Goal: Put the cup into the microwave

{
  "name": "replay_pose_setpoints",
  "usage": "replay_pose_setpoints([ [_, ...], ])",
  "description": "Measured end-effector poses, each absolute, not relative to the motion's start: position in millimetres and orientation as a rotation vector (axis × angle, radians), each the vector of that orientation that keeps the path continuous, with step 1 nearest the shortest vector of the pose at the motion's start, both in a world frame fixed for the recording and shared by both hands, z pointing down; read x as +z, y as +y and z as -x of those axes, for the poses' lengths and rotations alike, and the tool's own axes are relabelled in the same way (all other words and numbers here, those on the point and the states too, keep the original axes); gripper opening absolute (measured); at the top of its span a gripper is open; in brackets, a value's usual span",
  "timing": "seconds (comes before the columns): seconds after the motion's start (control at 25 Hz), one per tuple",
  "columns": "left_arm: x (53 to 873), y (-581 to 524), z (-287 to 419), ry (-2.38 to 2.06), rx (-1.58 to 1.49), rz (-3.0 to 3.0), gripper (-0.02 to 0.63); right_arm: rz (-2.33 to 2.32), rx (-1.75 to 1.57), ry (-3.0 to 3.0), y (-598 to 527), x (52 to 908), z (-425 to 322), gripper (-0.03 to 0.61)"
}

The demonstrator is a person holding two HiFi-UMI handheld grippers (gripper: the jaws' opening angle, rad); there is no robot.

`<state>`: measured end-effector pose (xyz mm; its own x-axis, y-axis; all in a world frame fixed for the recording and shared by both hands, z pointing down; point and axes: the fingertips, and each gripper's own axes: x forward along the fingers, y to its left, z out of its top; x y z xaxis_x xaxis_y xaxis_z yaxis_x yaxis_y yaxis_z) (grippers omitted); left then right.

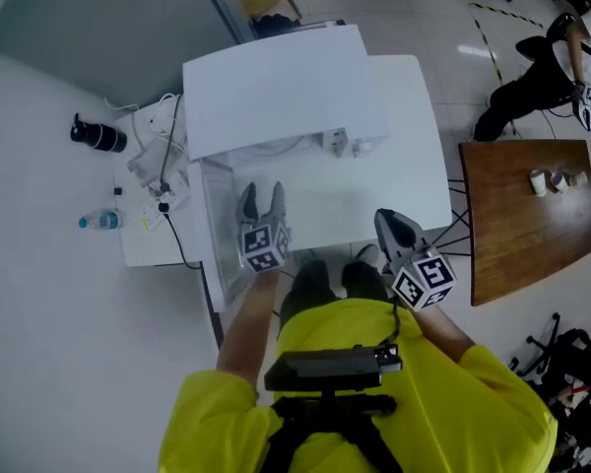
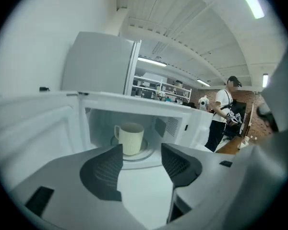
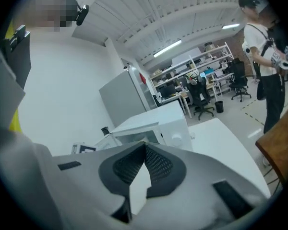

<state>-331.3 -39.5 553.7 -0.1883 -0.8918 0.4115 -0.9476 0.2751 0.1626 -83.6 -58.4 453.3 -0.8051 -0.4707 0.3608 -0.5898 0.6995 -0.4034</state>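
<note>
A cream ribbed cup with a handle stands upright on the turntable inside the white microwave. The microwave door hangs open to the left. My left gripper is open in front of the opening, a little back from the cup, with nothing between its pads. In the head view the left gripper points into the cavity and the cup is hidden under the microwave's top. My right gripper is shut and empty; in the head view it hovers at the white table's front right.
The microwave sits on a white table. To the left lie a water bottle, a black cylinder and cables. A brown wooden table stands at the right, with a person beyond it.
</note>
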Motion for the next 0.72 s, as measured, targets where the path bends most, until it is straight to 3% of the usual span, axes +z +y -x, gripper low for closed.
replay_pose_setpoints([
  [0.08,512.5,-12.8,322.7,-2.148,0.194,-1.668,0.193,-0.845,0.664,-2.747,-64.8,423.3,87.9,0.005],
  [0.16,464.7,7.1,316.6,-2.161,0.115,-1.689,0.011,-0.836,0.571,-2.811,-69.5,393.5,89.8,0.005],
  [0.48,321.8,30.6,303.3,-2.178,-0.106,-1.859,0.000,-0.817,0.454,-2.985,-70.5,300.6,87.8,0.005],
  [0.72,289.1,54.4,308.8,-2.183,-0.218,-1.821,0.000,-0.761,0.414,-3.040,-64.1,273.8,89.5,0.005],
])
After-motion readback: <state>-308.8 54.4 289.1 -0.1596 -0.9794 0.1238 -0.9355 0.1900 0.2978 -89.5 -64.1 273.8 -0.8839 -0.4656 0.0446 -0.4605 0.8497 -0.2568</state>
